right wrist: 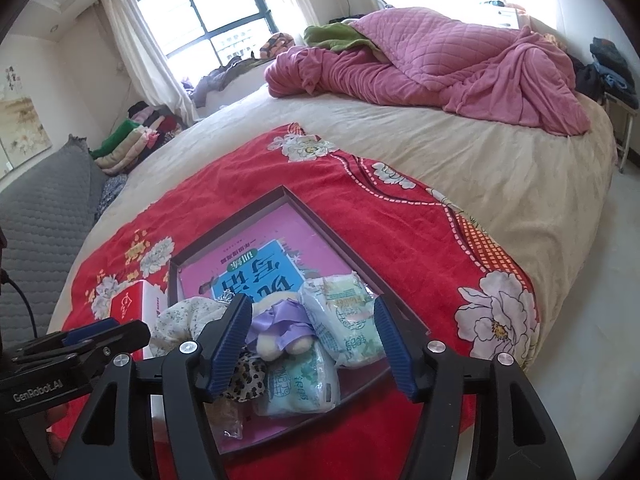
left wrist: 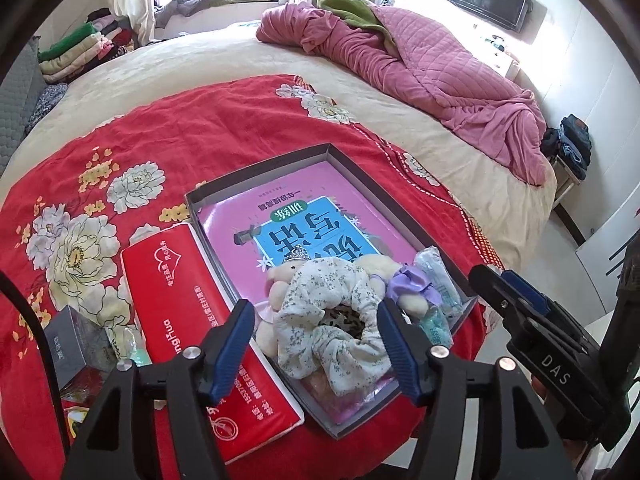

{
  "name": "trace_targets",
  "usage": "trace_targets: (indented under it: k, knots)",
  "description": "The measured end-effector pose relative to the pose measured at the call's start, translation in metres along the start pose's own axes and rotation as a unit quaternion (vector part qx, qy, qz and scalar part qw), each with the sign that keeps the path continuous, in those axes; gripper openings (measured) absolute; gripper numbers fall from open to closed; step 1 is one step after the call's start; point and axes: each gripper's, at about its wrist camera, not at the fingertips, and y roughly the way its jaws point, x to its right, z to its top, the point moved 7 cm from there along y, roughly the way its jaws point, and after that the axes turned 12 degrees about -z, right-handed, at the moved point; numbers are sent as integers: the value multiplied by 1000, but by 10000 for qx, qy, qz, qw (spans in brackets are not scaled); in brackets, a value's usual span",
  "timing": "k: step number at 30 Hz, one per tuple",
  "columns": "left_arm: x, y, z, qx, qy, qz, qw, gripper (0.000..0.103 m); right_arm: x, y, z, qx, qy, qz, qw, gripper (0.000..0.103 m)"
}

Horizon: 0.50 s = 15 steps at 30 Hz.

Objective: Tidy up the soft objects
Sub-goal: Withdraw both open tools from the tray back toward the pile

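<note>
A grey shallow box (left wrist: 256, 172) (right wrist: 344, 248) lies on the red floral blanket, with a pink book (left wrist: 312, 216) (right wrist: 256, 248) inside. On the book lie a white floral scrunchie (left wrist: 332, 320) (right wrist: 180, 320), a small plush doll in a purple dress (left wrist: 408, 284) (right wrist: 276, 332), a leopard scrunchie (right wrist: 248, 376) and two pale green tissue packs (right wrist: 344, 316) (right wrist: 296, 384). My left gripper (left wrist: 316, 316) is open above the floral scrunchie, its fingers either side. My right gripper (right wrist: 310, 312) is open above the doll and tissue packs. Both are empty.
A red tissue pack (left wrist: 192, 320) (right wrist: 132, 304) lies left of the box, and a small grey box (left wrist: 76, 340) further left. A pink quilt (left wrist: 420, 64) (right wrist: 460, 60) is bunched at the far side of the bed. Folded clothes (left wrist: 80, 48) are stacked far left.
</note>
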Motion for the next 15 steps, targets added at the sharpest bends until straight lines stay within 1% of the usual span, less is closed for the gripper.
trace_targets:
  k: [2, 8, 11, 15]
  knots:
    - [1, -3, -1, 14, 24, 14, 10000, 66, 1, -2, 1, 28, -28, -51, 10000, 69]
    - [-1, -14, -7, 53, 2, 48, 10000, 67, -1, -13, 2, 153, -172, -193, 9995, 71]
    - [-3, -21, -12, 74, -17, 72, 9999, 67, -5, -20, 3, 221, -262, -208, 9992, 73]
    - [-9, -34, -19, 124, -48, 120, 9998, 67, -15, -30, 5, 298, -396, -108, 9987, 73]
